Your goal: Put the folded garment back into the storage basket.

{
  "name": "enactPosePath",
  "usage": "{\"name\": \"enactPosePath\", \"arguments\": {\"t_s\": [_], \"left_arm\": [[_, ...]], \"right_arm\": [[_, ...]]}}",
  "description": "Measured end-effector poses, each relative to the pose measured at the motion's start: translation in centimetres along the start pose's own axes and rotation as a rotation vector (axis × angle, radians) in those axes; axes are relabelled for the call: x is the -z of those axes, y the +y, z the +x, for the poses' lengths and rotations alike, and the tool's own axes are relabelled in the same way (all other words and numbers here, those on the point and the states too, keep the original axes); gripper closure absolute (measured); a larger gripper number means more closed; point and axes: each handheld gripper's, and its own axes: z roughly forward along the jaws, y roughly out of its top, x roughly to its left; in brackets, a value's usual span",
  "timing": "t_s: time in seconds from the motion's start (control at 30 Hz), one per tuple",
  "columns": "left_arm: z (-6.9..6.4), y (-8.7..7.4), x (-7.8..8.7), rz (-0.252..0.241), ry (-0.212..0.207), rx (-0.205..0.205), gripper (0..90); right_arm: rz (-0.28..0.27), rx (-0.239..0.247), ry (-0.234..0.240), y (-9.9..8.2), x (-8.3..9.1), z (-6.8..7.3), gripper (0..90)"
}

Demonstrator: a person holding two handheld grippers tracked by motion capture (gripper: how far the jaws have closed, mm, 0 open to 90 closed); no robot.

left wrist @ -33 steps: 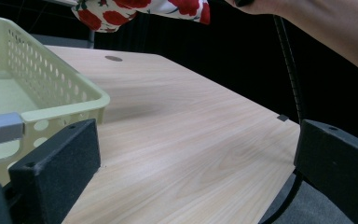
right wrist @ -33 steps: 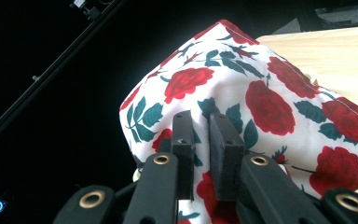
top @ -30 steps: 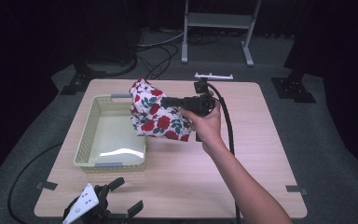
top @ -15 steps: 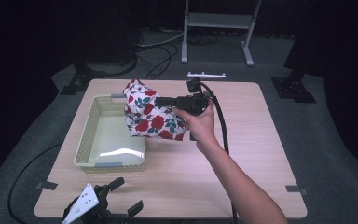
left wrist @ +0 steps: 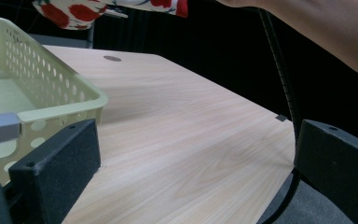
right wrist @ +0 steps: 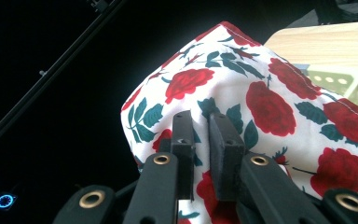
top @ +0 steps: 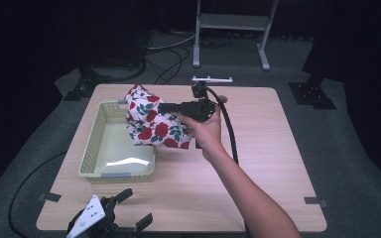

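Rose-print cloth [top: 155,123] pinched in right tool [top: 164,107], jaws pressed together on it, held in the air over far right corner of pale green perforated basket [top: 92,148] on counter [top: 268,148]; left tool [top: 134,208] lies at near counter edge, jaws spread

The basket [top: 96,148] sits on the table's [top: 268,148] left half. The cloth [top: 151,124] hangs above the basket's far right corner, held up by the right gripper [top: 166,107] just to the basket's right. The left gripper [top: 104,223] lies at the table's near edge, in front of the basket.
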Motion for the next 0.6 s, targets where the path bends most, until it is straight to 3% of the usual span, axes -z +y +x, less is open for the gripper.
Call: {"name": "enactPosePath", "arguments": {"t_s": [0.6], "left_arm": [[0.0, 0.0, 0.0, -0.002, -0.004, 0.003, 0.0]], "right_arm": [[0.017, -0.008, 0.020, 0.1, -2.3, 0.2, 81.2]]}}
